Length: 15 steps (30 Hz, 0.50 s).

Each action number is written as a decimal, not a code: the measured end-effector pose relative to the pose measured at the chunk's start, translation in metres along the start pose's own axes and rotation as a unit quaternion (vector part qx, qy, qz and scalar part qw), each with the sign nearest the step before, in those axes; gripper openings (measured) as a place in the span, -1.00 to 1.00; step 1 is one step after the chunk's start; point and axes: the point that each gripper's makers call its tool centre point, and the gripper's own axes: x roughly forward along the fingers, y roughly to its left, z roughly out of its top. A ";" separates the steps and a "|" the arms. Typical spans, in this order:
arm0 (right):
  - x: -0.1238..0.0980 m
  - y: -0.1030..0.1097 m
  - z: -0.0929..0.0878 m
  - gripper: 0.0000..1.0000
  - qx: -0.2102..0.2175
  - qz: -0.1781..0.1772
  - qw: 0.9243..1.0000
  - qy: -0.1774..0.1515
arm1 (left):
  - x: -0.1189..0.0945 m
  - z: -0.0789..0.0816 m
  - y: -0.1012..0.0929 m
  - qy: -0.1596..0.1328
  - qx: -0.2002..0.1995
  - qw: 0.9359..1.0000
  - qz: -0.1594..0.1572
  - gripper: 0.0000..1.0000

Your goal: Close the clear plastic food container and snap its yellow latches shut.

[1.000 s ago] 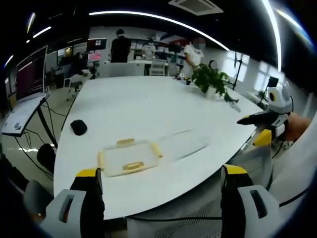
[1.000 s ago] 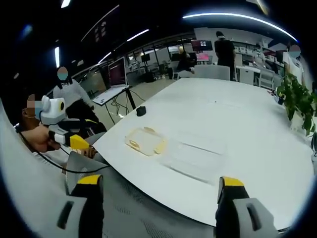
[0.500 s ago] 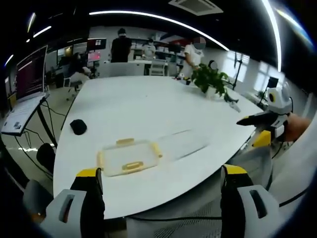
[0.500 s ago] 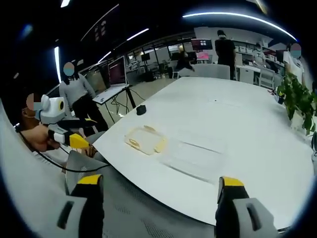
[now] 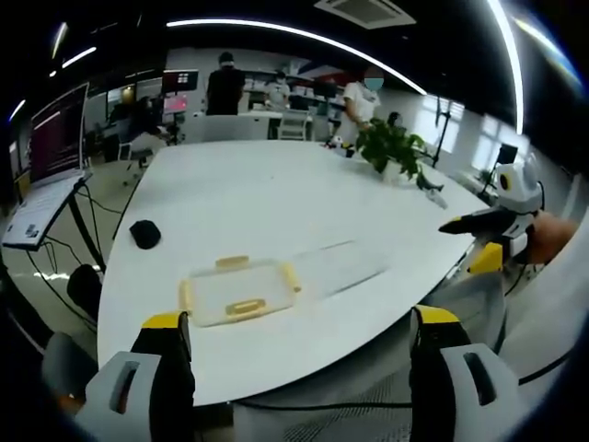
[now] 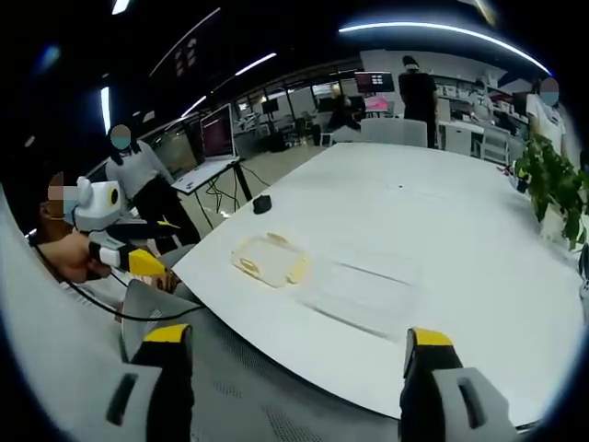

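A large white table [image 5: 276, 193] with rounded corners is carrying every item. Near its front edge, a clear plastic container lid [image 5: 241, 292] with yellow latches [image 5: 244, 308] is lying flat; the latches are sitting along its sides. Just beside the lid, the clear container base [image 5: 339, 267] is resting on the tabletop, apart from the lid or barely touching it; contact cannot be confirmed. A small black object [image 5: 145, 236], possibly a computer mouse, is lying toward one table edge, well apart from the lid. A potted green plant [image 5: 391, 147] is standing near the far edge.
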 end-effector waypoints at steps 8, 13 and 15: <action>0.001 0.001 0.001 0.90 -0.012 0.001 1.000 -0.002 | -0.001 -0.001 0.000 0.003 0.013 1.000 -0.005 0.95; 0.002 0.005 0.007 0.87 -0.045 0.003 0.999 -0.010 | -0.003 -0.001 0.002 0.002 0.021 1.000 -0.009 0.94; 0.003 0.006 0.008 0.87 -0.043 0.006 0.999 -0.011 | -0.004 -0.002 0.004 0.004 0.026 1.000 -0.010 0.92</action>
